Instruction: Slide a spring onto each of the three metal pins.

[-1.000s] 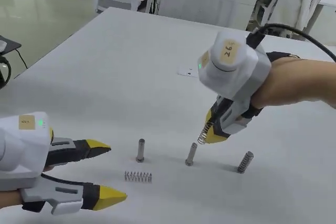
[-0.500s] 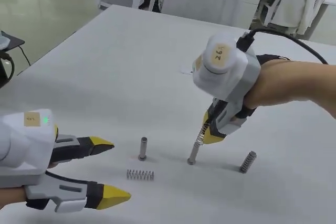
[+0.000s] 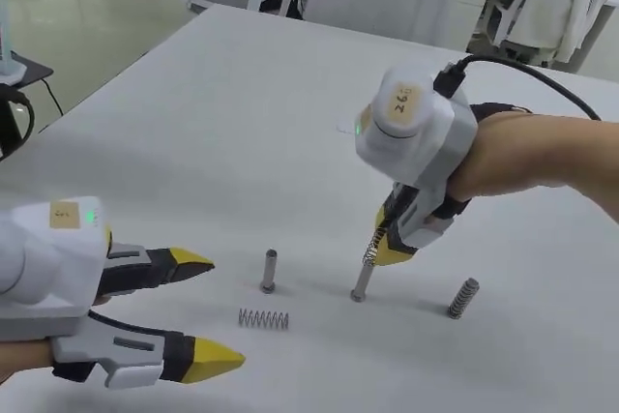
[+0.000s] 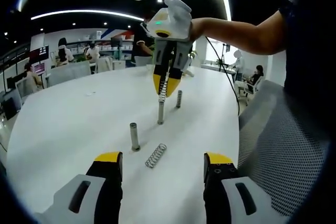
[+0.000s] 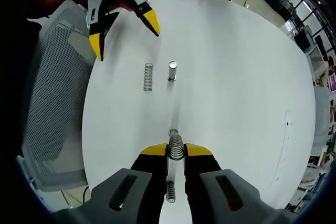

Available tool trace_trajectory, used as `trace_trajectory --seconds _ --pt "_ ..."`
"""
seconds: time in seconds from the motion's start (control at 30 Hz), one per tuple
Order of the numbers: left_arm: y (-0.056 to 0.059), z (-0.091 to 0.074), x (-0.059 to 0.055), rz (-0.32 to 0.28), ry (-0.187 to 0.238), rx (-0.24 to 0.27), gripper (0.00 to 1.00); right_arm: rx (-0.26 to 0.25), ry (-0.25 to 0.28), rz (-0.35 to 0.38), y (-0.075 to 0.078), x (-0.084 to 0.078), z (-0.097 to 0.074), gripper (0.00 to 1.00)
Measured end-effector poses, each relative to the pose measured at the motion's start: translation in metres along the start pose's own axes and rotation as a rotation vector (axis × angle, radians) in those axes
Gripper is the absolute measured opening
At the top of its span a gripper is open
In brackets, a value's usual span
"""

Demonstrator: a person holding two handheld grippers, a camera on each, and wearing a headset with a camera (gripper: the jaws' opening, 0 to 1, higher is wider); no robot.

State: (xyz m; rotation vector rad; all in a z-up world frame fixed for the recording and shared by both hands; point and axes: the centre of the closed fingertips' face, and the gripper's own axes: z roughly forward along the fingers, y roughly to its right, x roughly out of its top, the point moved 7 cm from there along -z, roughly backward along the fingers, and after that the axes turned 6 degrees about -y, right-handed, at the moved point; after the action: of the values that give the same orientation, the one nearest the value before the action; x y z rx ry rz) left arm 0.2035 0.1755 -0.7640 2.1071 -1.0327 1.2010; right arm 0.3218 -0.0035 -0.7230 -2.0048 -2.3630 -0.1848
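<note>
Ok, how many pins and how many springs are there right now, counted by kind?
Metal pins: 3 (bare pin, middle pin, one mostly hidden inside the fitted spring)
Springs: 3 (loose spring, held spring in the right gripper, fitted spring)
Total: 6

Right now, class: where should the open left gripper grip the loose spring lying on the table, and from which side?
Probably grip the loose spring mid-length, jaws across its coils, left gripper coming from above: it lies flat, and the bare pin stands close behind.
</note>
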Motion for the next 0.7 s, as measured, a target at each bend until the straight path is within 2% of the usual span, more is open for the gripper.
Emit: trace_trajectory --seconds 0.7 --pt "-0.001 0.000 0.000 0.003 -0.006 -0.002 0.56 0.032 -0.025 0.016 0.007 -0.003 0.030 0.09"
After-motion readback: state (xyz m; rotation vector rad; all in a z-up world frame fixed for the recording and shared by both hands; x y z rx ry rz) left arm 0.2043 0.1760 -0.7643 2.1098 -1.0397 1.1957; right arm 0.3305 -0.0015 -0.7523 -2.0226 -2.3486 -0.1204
